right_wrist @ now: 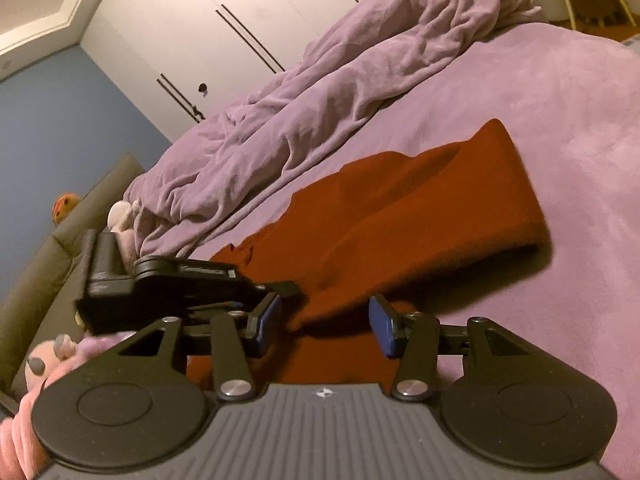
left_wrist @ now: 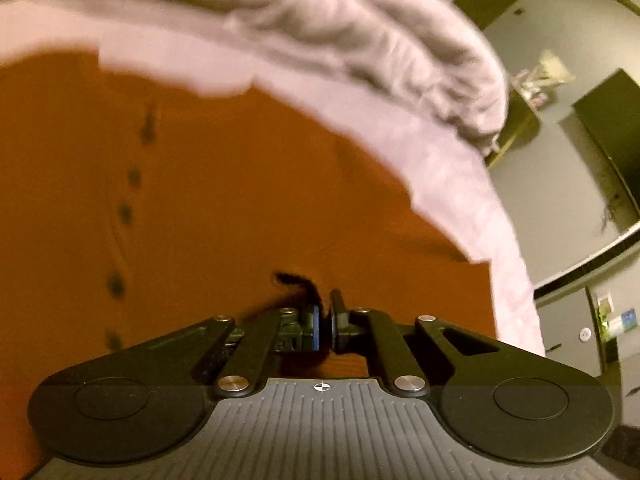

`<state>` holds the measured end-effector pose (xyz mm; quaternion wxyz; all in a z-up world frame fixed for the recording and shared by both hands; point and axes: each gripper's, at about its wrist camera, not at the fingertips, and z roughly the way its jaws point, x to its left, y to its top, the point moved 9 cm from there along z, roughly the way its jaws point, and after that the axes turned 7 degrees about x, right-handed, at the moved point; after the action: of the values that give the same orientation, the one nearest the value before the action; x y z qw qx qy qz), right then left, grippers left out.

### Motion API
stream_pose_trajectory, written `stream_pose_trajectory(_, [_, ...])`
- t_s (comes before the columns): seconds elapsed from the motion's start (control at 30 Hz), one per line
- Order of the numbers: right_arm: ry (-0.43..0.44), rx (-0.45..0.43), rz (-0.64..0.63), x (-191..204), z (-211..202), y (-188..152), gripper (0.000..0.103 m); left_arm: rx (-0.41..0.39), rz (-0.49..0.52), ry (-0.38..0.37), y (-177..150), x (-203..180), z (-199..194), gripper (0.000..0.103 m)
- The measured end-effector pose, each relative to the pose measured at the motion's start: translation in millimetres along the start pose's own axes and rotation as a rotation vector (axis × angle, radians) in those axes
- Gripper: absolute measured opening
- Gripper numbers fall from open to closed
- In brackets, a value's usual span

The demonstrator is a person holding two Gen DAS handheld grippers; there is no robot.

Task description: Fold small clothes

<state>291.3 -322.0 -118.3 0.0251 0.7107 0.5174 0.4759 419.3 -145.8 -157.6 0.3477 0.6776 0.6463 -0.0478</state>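
two tools worked the rust garment on the bed: left clenched on cloth, right released; next, lift and fold.

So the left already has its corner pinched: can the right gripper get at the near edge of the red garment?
Probably yes. The right gripper stands open with the red garment edge directly ahead on the purple bedspread. The left gripper sits close beside its left finger, though.
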Motion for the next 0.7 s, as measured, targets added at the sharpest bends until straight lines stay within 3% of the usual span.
stream_pose_trajectory(0.07, [0.004, 0.005, 0.018, 3, 7, 5, 0.052, -0.059, 0.033, -0.001, 14, 3, -28, 0.007])
stream_pose_trajectory(0.13, [0.012, 0.033, 0.039, 7, 16, 9, 0.054, -0.125, 0.062, 0.046, 25, 16, -57, 0.006])
stream_pose_trajectory(0.2, [0.000, 0.041, 0.055, 8, 24, 12, 0.054, -0.185, 0.094, 0.138, 33, 39, -81, 0.007])
stream_pose_trajectory(0.27, [0.006, 0.051, 0.080, 10, 32, 14, 0.056, -0.228, 0.133, 0.282, 37, 70, -98, 0.007])
stream_pose_trajectory(0.3, [0.008, 0.061, 0.103, 9, 36, 13, 0.056, -0.236, 0.138, 0.350, 37, 89, -102, 0.007])
stream_pose_trajectory(0.4, [0.004, 0.084, 0.147, 7, 50, 10, 0.056, -0.199, 0.053, 0.433, 29, 140, -100, 0.007])
stream_pose_trajectory(0.5, [-0.022, 0.091, 0.184, 1, 64, 8, 0.056, -0.134, -0.042, 0.392, 14, 174, -85, 0.014])
stream_pose_trajectory(0.6, [-0.053, 0.072, 0.203, -5, 71, 12, 0.055, -0.165, -0.111, 0.345, 8, 193, -84, 0.033])
stream_pose_trajectory(0.7, [-0.078, 0.044, 0.239, -13, 77, 18, 0.052, -0.178, -0.181, 0.252, 9, 201, -85, 0.033])
